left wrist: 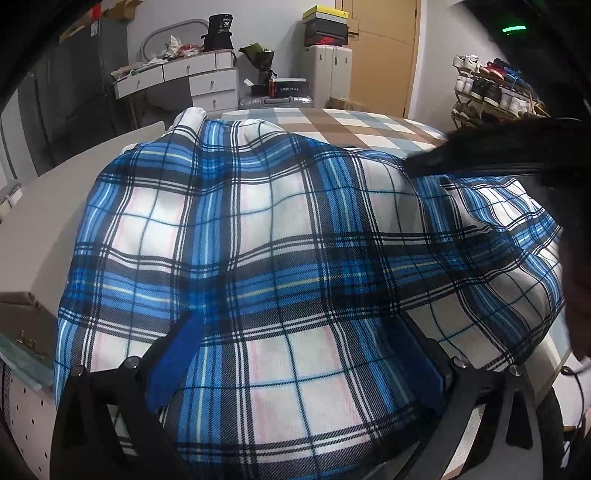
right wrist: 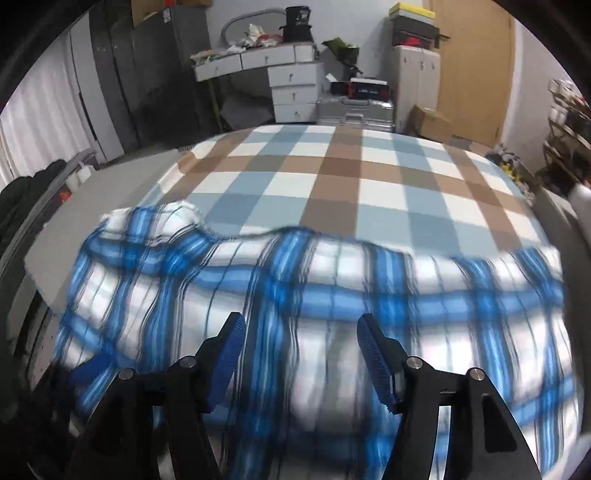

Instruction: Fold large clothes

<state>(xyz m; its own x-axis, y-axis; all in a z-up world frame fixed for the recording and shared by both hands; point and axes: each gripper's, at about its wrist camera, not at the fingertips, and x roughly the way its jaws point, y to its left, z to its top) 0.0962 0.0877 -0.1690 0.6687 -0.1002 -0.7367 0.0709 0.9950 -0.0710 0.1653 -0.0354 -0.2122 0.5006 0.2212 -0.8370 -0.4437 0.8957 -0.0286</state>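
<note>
Bedroom; work surface is a bed under a checked cover (right wrist: 332, 184) of pale blue, brown and white squares.

Item: plaid garment (left wrist: 280, 236), blue, white and black with faint pink lines. It lies across the near part of the bed, its far edge rumpled into a low ridge, with a white lining showing at the far left corner. In the right wrist view it appears streaked with motion blur, so the weave is hard to read there.

Left gripper (left wrist: 295, 354): blue pads stand apart; cloth is draped over and between them, hiding the tips, so whether anything is pinched cannot be told.

Right gripper (right wrist: 301, 354): blue ribbed pads stand wide apart just above the cloth, holding nothing. In the left wrist view it shows only as a dark blurred shape at the right edge, over the garment.

Surroundings:
- white dresser (right wrist: 280, 74) with drawers and clutter on top, behind the bed;
- silver suitcase (right wrist: 354, 109) on the floor beside it;
- stacked shoe boxes (left wrist: 325, 26) on a white cabinet;
- wooden door (left wrist: 384, 55);
- shoe rack (left wrist: 491, 88) at the right, partly cut off;
- grey wardrobe (right wrist: 147, 74) at the left.
</note>
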